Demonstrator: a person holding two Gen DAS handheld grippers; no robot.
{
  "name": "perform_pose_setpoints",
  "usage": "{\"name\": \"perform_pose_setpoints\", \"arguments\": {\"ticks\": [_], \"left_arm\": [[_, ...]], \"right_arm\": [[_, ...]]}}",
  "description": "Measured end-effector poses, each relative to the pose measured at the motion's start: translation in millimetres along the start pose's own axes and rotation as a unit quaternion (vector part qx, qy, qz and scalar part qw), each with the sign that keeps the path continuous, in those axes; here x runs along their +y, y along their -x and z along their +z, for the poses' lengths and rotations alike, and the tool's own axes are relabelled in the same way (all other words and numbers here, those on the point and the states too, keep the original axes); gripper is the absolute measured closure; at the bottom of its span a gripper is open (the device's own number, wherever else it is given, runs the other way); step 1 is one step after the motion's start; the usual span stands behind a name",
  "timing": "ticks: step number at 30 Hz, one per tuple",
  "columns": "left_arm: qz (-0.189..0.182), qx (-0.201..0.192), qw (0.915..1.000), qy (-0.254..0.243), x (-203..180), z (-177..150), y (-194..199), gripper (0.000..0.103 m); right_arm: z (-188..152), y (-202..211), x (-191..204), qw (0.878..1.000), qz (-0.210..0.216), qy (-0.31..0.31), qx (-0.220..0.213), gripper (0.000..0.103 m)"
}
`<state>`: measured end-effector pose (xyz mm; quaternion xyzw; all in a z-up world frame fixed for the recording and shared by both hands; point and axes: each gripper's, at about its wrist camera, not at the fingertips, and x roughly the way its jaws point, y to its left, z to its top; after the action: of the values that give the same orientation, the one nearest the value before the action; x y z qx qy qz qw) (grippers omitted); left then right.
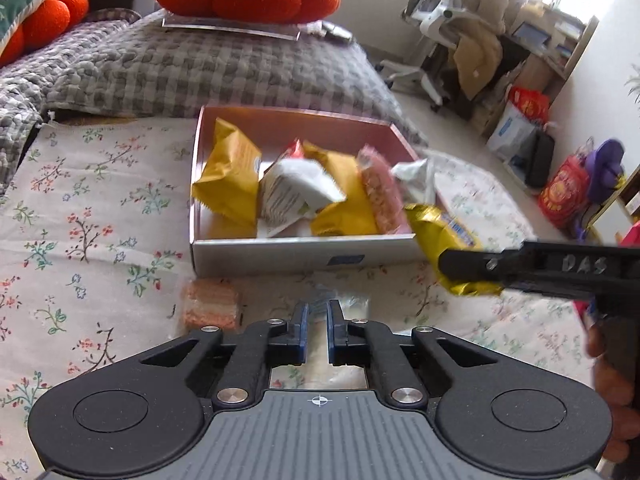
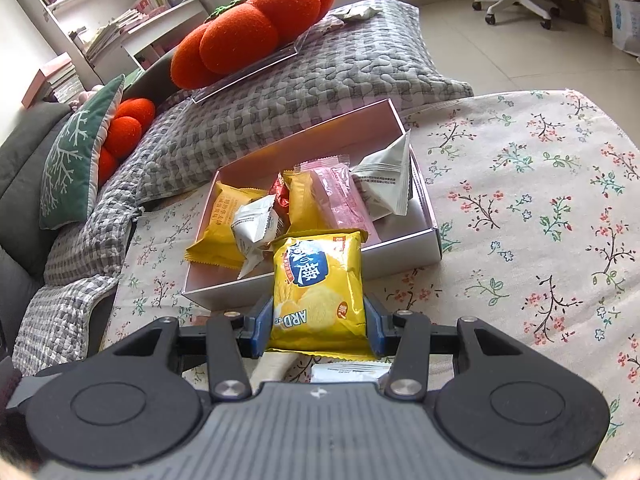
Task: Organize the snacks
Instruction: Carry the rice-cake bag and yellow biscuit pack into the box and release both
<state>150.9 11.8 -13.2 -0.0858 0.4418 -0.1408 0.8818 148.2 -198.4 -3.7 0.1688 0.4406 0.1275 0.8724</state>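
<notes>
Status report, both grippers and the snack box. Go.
Right gripper shut on yellow chip bag. Left gripper shut on thin clear wrapper. Box crowded with packets.

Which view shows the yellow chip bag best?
Right wrist: the yellow chip bag sits front-on between the right gripper jaws, label readable. Left wrist shows it only from the side, blurred, partly hidden by the gripper.

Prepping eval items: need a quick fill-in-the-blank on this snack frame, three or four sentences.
1. The right gripper is shut on a ____ chip bag.
2. The white box sits on a ____-patterned cloth.
3. The left gripper has its jaws ____.
4. The peach wafer pack lies ____ the box.

Missing words: yellow; floral; shut; outside
</notes>
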Motion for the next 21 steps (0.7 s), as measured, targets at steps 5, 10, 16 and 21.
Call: {"name": "perform_pose_setpoints", "arguments": {"ticks": [5, 10, 16, 21], "left_arm": [[-0.02, 0.026, 0.9993, -0.015, -4.9, -8.0, -14.1, 0.091], [0.002, 0.049, 0.9977, -0.048, -19.8, -20.3, -36.9, 0.062], [0.038, 0.053, 0.9934, -0.094, -33.3, -31.2, -55.6, 0.047], [0.03, 0.052, 0.9966, -0.056, -21.0, -25.3, -52.5, 0.084]], "right_arm": [[1.2, -0.3, -1.5, 1.0, -0.005, -0.003, -0.002, 0.06], [2.3, 3.6, -4.6, 1.0, -0.012, -0.007, -0.011, 0.06], [3.0, 3.5, -7.4, 1.0, -0.013, -0.009, -0.012, 0.06], [4.1, 4.7, -8.4, 1.0, -0.011, -0.011, -0.014, 0.06]]}}
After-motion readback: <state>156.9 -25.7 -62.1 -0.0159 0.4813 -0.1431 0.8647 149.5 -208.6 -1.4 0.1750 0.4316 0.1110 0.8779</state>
